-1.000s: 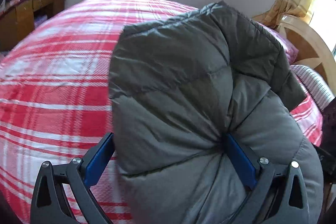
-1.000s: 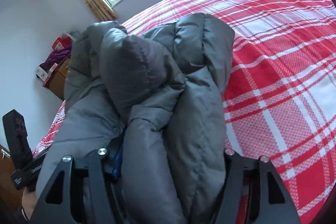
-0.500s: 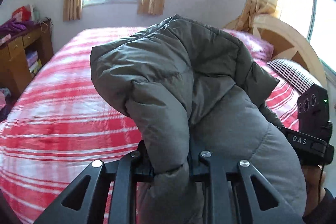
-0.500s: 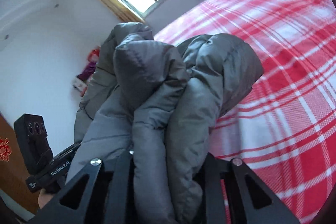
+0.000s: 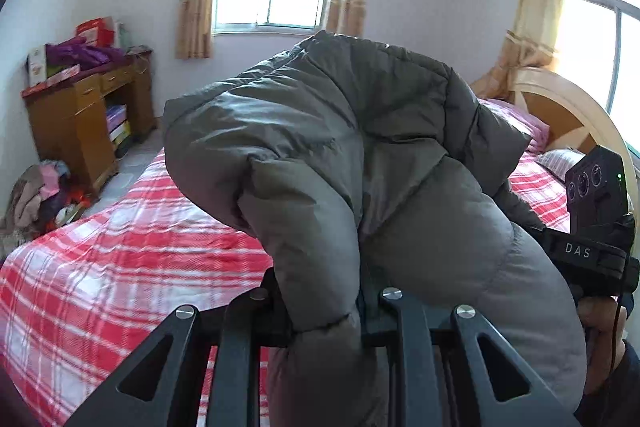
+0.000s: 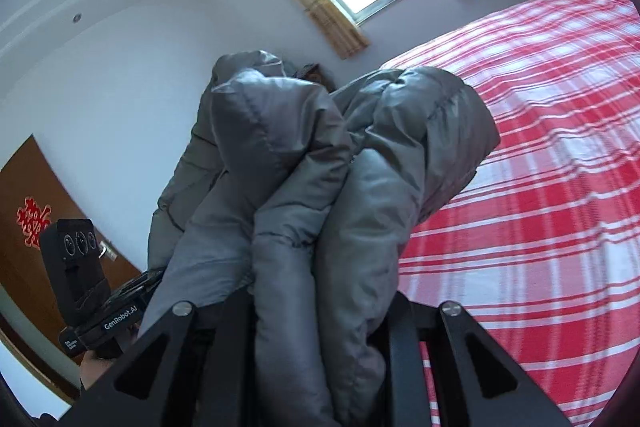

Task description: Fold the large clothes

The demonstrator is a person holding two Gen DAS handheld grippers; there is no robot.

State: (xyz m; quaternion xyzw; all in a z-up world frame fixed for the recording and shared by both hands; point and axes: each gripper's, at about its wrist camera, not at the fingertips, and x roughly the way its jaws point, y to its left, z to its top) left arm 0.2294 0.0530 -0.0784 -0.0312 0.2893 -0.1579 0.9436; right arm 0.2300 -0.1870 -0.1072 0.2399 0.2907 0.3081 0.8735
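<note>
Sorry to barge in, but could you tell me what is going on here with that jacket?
A person is folding a grey padded jacket over a bed with a red plaid cover, using a handheld gripper in each hand. The left gripper is shut on a bunched fold of the jacket, and the right gripper is shut on another thick bunch. The jacket hangs from both grips above the bed, not lying flat, so no neat fold is finished yet.

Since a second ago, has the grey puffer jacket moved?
Yes. The jacket has risen off the red plaid bed; it now reaches up to the window sill.
</note>
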